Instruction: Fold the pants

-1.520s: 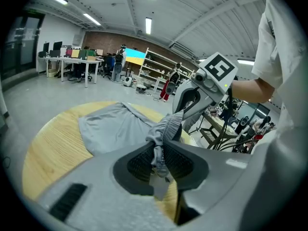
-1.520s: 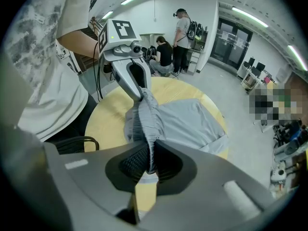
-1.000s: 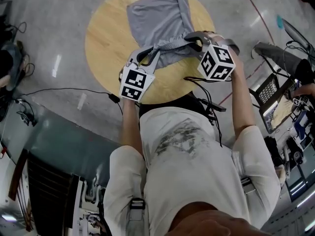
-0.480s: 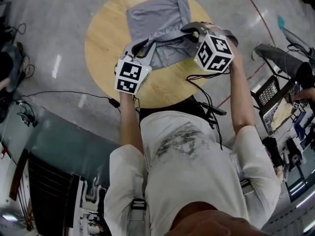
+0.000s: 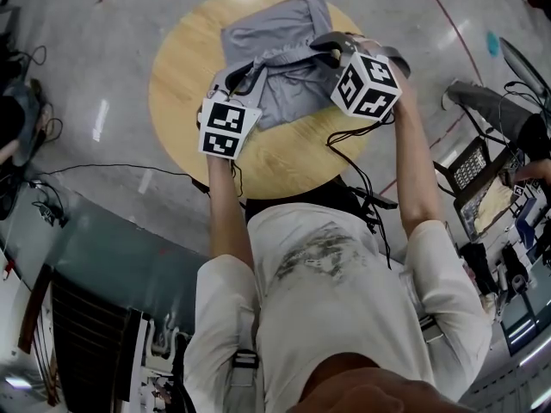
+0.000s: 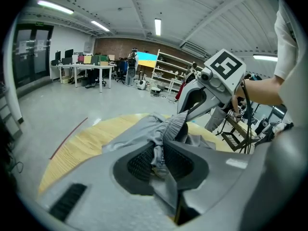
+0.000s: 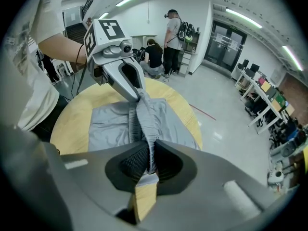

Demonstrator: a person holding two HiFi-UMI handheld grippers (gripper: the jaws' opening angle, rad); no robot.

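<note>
Grey pants (image 5: pixel 280 54) lie on a round wooden table (image 5: pixel 181 67). Both grippers hold the waistband edge raised and stretched between them, over the rest of the cloth. My left gripper (image 5: pixel 235 74) is shut on one end of the waistband; its pads pinch bunched grey fabric (image 6: pixel 161 143). My right gripper (image 5: pixel 325 48) is shut on the other end, with a ridge of cloth (image 7: pixel 144 119) running out from its closed jaws (image 7: pixel 148 160). Each gripper view shows the other gripper across the pants, the right gripper (image 6: pixel 186 115) and the left gripper (image 7: pixel 139 96). The pants' lower part (image 7: pixel 108 124) rests flat on the tabletop.
Bare wood rings the pants (image 7: pixel 72 119). Cables (image 5: pixel 103 166) trail over the floor at the left. A laptop on a stand (image 5: pixel 469 166) is at the right. Two people (image 7: pixel 172 28) are beyond the table; desks and shelves (image 6: pixel 163 73) line the far walls.
Both grippers have moved away from the person across the table, a little lower, carrying the waistband farther over the pants. Both grips stay the same.
</note>
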